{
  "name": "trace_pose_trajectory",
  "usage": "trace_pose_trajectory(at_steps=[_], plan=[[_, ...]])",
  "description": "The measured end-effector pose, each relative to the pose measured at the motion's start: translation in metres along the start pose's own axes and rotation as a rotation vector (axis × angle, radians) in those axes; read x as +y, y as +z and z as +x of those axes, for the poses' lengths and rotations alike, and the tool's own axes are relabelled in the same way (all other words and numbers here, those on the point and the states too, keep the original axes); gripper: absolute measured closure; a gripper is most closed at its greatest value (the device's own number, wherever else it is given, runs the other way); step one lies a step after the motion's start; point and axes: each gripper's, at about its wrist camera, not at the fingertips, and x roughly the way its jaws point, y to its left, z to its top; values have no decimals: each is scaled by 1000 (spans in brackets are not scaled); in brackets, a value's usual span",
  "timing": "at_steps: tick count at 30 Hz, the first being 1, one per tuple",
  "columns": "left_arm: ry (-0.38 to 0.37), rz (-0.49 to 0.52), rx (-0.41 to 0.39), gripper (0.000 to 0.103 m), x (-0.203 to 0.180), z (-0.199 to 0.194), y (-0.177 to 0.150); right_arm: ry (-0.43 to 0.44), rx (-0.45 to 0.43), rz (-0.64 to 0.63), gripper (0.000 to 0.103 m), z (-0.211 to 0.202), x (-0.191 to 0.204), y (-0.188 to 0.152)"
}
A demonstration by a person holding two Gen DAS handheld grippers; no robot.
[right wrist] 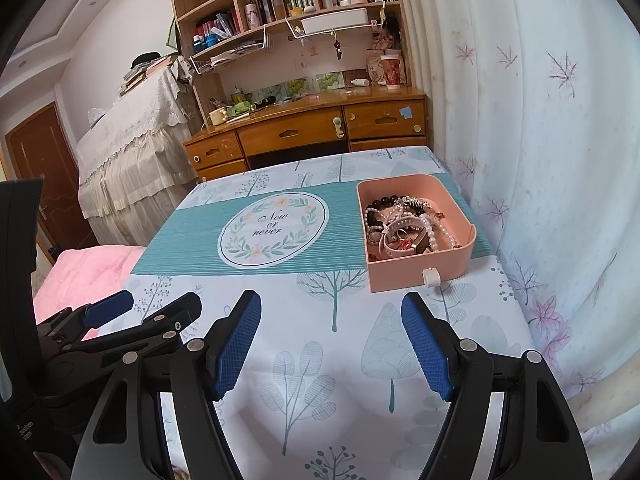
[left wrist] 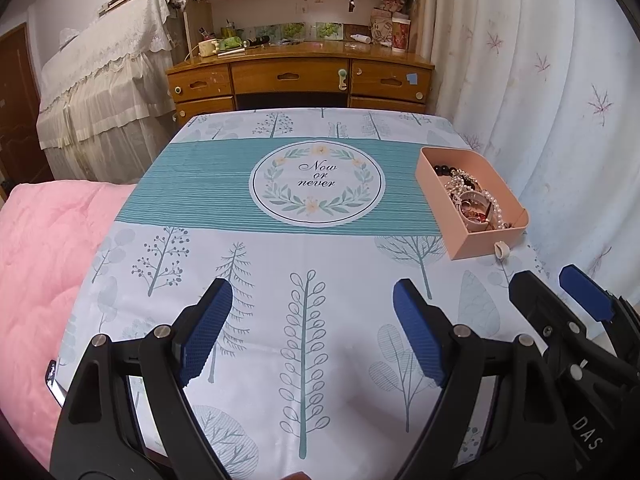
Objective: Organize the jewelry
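A pink tray (right wrist: 420,270) sits on the far right part of the table, close to the curtain side, partly on the teal striped band of the tablecloth (right wrist: 320,360). It holds a tangled heap of jewelry (right wrist: 404,226): dark beads toward the far end, strands of white pearls (left wrist: 494,206), a pale bangle and some small reddish pieces, all piled together in 1 open compartment. A small white tab (right wrist: 430,277) sticks out from the near wall of the tray.

The right gripper (right wrist: 332,344) hovers above the near part of the cloth, just short of the tray, its 2 blue-padded fingers spread wide with nothing between them. The left gripper (left wrist: 312,332) hangs beside it over the printed trees, fingers likewise apart and holding nothing; each gripper shows at the edge of the other's view.

In the middle of the teal band is a round wreath emblem (left wrist: 318,184) reading "Now or never". Beyond the table stands a wooden desk (left wrist: 300,76) with drawers and cluttered shelves, a white leaf-printed curtain (right wrist: 540,140) on the right, and a pink quilt (left wrist: 44,264) on the left.
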Motion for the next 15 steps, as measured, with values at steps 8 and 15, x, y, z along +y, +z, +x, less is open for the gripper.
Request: trace_pose_trajectory(at_steps=[8,15], plan=[[-2,3,2,22,-1,2,-1,1,2,1,29,0,0,0],[-13,4,7,23,-2,4,-2,1,2,2,29,1,0,0]])
